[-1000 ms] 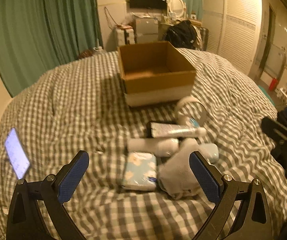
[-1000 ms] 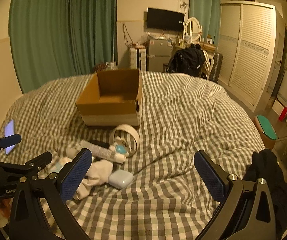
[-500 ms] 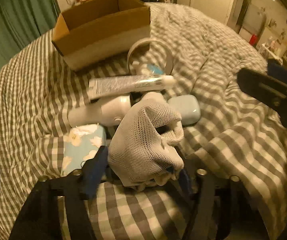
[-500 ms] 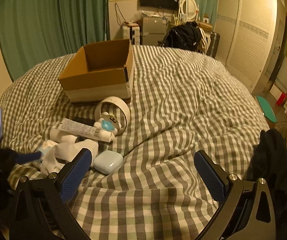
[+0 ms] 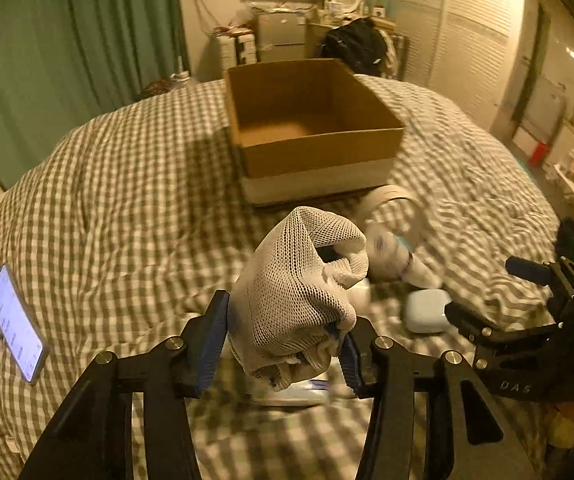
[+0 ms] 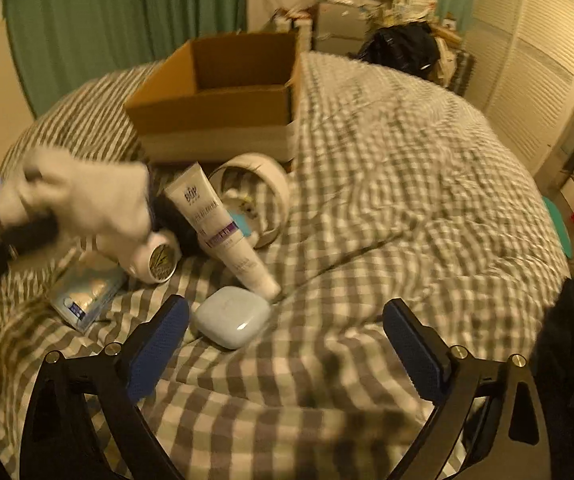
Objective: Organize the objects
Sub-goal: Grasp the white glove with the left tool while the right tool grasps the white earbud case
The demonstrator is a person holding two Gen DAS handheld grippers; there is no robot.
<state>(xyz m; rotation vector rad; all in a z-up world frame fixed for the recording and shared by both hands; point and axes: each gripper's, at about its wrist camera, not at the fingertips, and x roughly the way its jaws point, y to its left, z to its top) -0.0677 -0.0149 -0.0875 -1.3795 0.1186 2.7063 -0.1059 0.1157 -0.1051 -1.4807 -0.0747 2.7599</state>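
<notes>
Broadly, a checked bedspread (image 5: 119, 184) fills both views, and an open cardboard box (image 5: 311, 120) is seen standing on it beyond the cluster of small items; its inside looks bare in the left wrist view, whereas only part of its floor is shown from the right.

A white mesh cloth (image 5: 299, 292) is clamped between the blue pads of the left gripper (image 5: 283, 340) and is raised off the bedding; from the right wrist it is recorded only as a pale blur (image 6: 83, 200) at the left edge. The right gripper (image 6: 287, 344) is held low over the bedding, its jaws wide and just beginning to close, nothing pressed between them (a pale blue case (image 6: 233, 316) lies just ahead of the left pad, whether touching cannot be told).

Only the right view resolves a white tube (image 6: 219, 224) lying against a white ring (image 6: 255, 188), a small round jar (image 6: 159, 258) and a tissue pack (image 6: 87, 292). Only the left view shows a lit phone (image 5: 17, 324) lying well apart at the left.
</notes>
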